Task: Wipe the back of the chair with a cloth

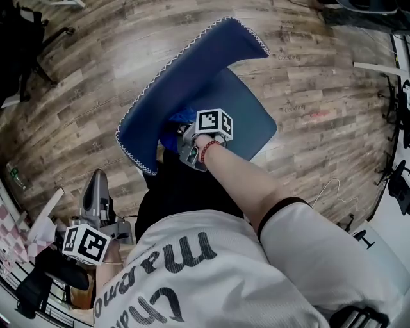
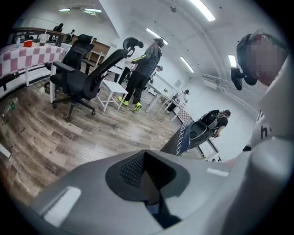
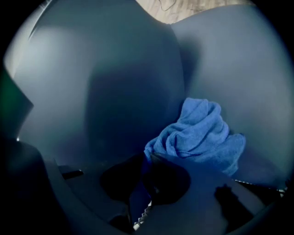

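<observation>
- The wooden floor [image 1: 320,77] has brown and grey planks all round the blue chair.
- In the upper left of the left gripper view a black office chair [image 2: 82,78] stands on wheels. A table [image 2: 27,55] with a pink and white checked cover is behind it.
- A person in dark clothes [image 2: 144,64] stands in the upper middle of that view, next to a small white stand [image 2: 112,89].
- Long lights [image 2: 202,9] shine on the ceiling at the top.
- In the head view the person's bare arm [image 1: 250,186] reaches up the middle of the frame and hides part of the chair seat [image 1: 253,122]. A red bracelet [image 1: 206,151] is on the wrist.
- The chair back [image 1: 186,70] is smooth and dark blue, curved, with white zigzag stitching along its edge.
- The cloth [image 3: 197,135] is bright blue, soft and fluffy, and bunched up in folds. It is low and right of middle in the right gripper view, pressed on the chair back where it meets the seat.
- The tongs of the right gripper [image 3: 150,159] are clenched on the cloth.
- The left gripper [image 2: 146,155] is grey plastic. Its tongs are closed together with nothing in them. In the head view it is at the lower left, well apart from the chair.
</observation>
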Tool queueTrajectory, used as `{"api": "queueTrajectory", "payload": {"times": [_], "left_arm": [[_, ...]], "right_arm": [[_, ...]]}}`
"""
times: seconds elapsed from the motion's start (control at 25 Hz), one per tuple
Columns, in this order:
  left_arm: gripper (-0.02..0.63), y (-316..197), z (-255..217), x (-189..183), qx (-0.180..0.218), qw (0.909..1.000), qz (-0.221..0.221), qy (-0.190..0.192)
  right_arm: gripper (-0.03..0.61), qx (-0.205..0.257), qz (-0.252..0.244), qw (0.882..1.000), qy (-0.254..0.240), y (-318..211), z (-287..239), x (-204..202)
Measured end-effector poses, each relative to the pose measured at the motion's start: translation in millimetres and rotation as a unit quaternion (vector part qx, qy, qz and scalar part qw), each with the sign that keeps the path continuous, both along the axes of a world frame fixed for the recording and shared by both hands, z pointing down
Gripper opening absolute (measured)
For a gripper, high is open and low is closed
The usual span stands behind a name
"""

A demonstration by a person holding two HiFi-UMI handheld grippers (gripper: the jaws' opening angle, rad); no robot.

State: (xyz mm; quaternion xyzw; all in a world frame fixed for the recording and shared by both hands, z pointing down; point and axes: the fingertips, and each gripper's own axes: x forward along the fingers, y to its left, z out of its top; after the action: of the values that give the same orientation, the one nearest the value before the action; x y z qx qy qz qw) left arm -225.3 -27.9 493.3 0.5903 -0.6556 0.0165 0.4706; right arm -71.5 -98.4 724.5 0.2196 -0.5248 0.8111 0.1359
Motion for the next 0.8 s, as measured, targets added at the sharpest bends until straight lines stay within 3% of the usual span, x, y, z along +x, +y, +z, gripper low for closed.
{"api": "queueTrajectory", "payload": {"times": [0.4, 0.8], "left_arm": [[0.005, -18.5, 0.9, -2.8, 0.0, 1.0, -0.006, 0.003], [0.005, -20.5, 1.2, -1.0, 0.001, 1.0, -0.004, 0.001]], "right_arm": [[0.055, 0.043, 0.136, 0.989, 0.025, -84.1, 4.7, 51.8], [0.054, 0.097, 0.313, 0.943, 0.057, -172.0, -0.4, 125.3]]}}
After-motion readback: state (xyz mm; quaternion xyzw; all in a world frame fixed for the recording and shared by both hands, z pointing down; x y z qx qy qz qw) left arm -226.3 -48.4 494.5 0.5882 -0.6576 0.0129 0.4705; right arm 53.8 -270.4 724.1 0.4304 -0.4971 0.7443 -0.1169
